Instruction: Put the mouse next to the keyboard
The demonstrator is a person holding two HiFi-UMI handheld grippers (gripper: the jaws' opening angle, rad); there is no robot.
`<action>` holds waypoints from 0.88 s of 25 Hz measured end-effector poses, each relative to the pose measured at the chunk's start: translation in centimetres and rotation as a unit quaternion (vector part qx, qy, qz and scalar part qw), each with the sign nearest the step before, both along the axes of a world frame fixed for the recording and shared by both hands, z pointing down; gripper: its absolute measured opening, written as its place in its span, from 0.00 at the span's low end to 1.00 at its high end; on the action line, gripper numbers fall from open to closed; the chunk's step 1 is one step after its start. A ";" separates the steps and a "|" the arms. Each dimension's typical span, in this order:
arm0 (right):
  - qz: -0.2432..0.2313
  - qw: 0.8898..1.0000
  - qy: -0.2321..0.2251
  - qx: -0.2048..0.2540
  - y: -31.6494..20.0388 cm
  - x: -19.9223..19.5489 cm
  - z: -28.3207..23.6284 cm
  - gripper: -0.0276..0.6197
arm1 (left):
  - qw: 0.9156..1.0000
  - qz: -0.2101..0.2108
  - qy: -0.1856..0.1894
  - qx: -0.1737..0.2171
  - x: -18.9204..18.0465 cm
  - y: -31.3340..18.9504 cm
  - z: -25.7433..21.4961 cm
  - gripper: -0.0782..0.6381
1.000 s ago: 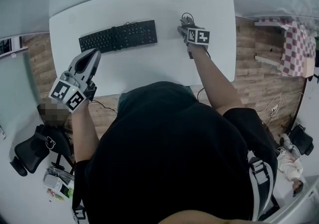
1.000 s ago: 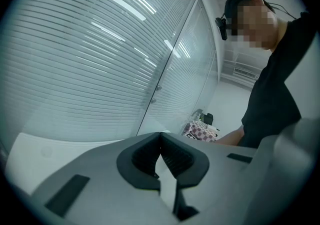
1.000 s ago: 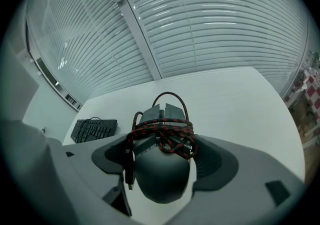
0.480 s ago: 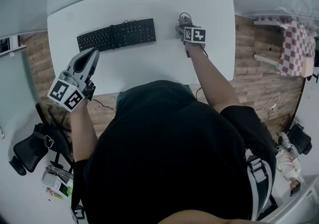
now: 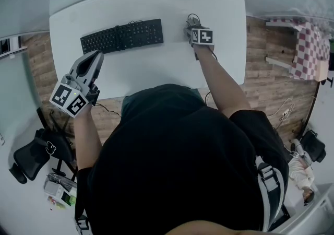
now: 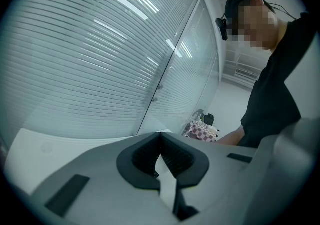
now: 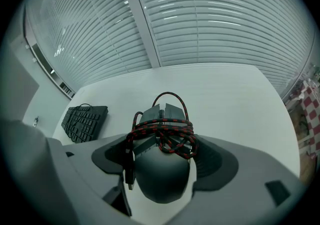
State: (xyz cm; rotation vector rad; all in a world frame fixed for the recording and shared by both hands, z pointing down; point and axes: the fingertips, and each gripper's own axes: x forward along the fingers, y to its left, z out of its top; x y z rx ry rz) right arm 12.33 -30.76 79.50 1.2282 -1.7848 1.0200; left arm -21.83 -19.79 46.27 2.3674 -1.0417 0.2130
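Head view and both gripper views. My right gripper [image 5: 192, 23] is clamped on the mouse [image 7: 161, 179], one jaw against each flank of its dark rounded body. A red-and-black braided cable [image 7: 163, 132] is wound in a bundle across the mouse's front end, and its plug hangs down beside my left-hand jaw. The mouse sits low over the white counter [image 5: 156, 72], toward its far right part; I cannot tell whether it touches the surface. The black keyboard [image 5: 122, 36] lies to the left of this gripper, well apart from it, with its own cord bunched along its far edge. My left gripper [image 5: 95, 57] is clenched with nothing between its jaws, pads meeting at the tips. It is held over the counter's near left edge, tilted upward, with the keyboard just ahead of it.
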 end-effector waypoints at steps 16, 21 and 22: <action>-0.009 1.000 0.025 -0.002 -0.4 0.1 0.7 0.67 | 1.000 0.005 0.003 -0.001 0.2 0.0 -0.1 0.14; -0.015 0.999 0.034 -0.006 -0.1 0.3 1.1 0.67 | 1.000 0.004 0.003 -0.002 0.1 0.2 0.0 0.14; -0.016 0.999 0.035 -0.007 0.0 0.3 1.2 0.67 | 1.000 0.005 0.003 -0.002 0.1 0.2 0.0 0.14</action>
